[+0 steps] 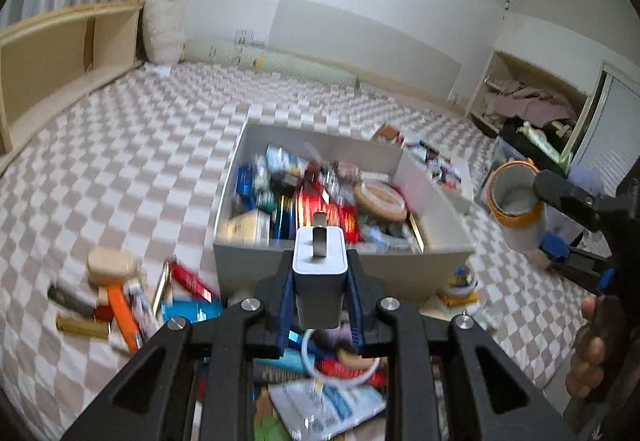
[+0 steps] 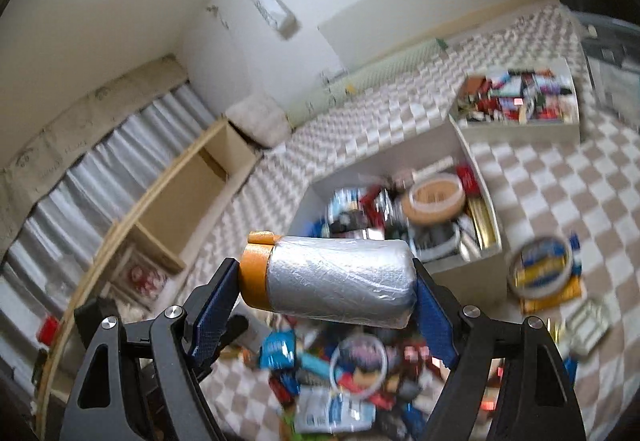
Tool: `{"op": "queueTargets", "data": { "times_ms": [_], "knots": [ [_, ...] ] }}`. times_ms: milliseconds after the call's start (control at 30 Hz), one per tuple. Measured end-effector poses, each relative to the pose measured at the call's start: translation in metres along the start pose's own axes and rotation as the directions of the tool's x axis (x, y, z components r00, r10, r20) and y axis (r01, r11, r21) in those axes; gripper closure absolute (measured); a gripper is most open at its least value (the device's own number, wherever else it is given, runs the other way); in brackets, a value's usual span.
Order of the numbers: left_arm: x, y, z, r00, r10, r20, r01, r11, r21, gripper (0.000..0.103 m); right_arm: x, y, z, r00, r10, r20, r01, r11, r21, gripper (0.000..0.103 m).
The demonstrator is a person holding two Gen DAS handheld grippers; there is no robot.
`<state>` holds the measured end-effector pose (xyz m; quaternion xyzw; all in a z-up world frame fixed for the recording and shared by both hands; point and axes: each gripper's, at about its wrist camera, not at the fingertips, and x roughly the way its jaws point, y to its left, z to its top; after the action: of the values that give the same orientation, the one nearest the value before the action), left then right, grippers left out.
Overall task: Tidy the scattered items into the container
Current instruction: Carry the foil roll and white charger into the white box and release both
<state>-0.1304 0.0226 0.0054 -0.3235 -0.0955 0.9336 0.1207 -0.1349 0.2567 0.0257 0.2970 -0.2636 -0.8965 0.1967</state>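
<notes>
Left gripper (image 1: 319, 283) pinches one white charger (image 1: 319, 273); right gripper (image 2: 326, 293) clamps one orange-capped roll (image 2: 328, 277). Both are held above floor clutter. Beyond: two white bins (image 1: 344, 261), both filled.

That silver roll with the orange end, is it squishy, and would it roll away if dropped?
The roll looks wrapped in crinkly plastic film, so probably light and slightly soft. The right hand-held gripper pinches it end to end. Being round, it would likely roll on the checkered mat.
</notes>
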Motion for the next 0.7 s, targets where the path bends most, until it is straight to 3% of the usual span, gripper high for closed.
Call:
{"op": "queueTargets", "data": {
  "times_ms": [167,333,500,700],
  "knots": [
    [0.008,-0.009,0.042,0.998,-0.006,0.062,0.005,1.000,0.016,0.080,0.013,-0.006,0.033,0.999,-0.014,0.050,0.013,1.000,0.026,0.021],
    [0.031,-0.017,0.065,0.997,-0.033,0.064,0.031,0.999,0.022,0.080,0.038,-0.019,0.049,0.998,-0.047,0.039,0.046,0.998,0.034,0.021],
    [0.060,-0.012,0.066,0.999,-0.039,0.023,0.038,0.999,0.027,0.080,0.070,-0.037,0.042,0.994,-0.107,-0.038,0.108,0.994,0.031,0.021],
    [0.082,0.011,0.062,1.000,0.008,-0.024,-0.008,1.000,-0.013,0.080,0.101,-0.054,0.019,0.970,-0.189,-0.152,0.191,0.982,0.002,0.021]
  ]
}}
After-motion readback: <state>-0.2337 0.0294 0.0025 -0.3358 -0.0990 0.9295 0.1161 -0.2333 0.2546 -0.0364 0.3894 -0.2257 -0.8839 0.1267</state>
